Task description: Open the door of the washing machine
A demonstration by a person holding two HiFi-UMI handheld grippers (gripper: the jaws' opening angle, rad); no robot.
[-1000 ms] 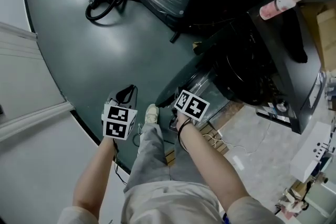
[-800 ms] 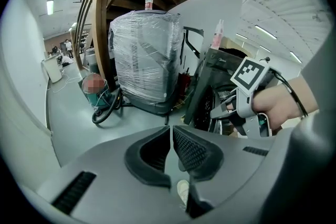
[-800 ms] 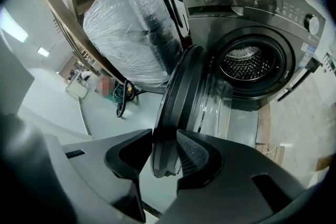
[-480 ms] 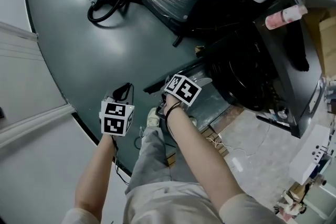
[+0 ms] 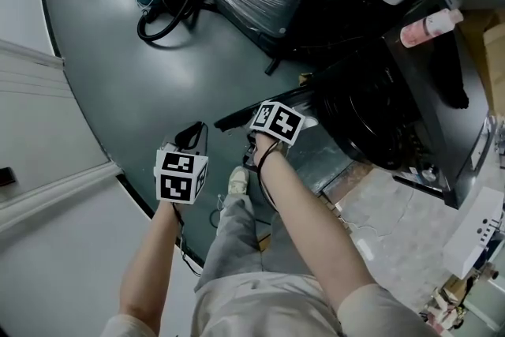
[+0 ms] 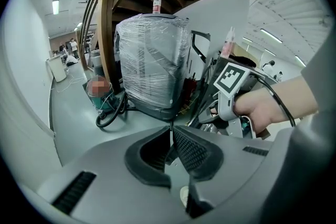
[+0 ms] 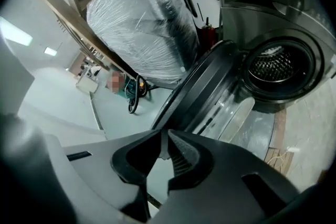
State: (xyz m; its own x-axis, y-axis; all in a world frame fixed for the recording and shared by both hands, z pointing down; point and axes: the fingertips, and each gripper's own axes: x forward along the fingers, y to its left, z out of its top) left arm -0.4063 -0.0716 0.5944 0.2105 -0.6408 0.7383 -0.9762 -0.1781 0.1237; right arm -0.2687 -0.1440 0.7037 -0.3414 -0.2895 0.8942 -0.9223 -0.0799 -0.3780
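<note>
Dark grey, the washing machine (image 7: 273, 18) stands at the right with its drum (image 7: 274, 65) bared. Its round door (image 7: 202, 89) stands wide open to the left, edge-on over the grey-green floor (image 5: 158, 67). The right gripper (image 7: 160, 136) hangs just beside that door's free edge, its jaws closing to a thin slit with nothing between them, while the left gripper (image 6: 170, 127), further left and well apart from the door, has its jaws together on nothing and points toward a plastic-wrapped bulk (image 6: 149, 65) at the far side.
</note>
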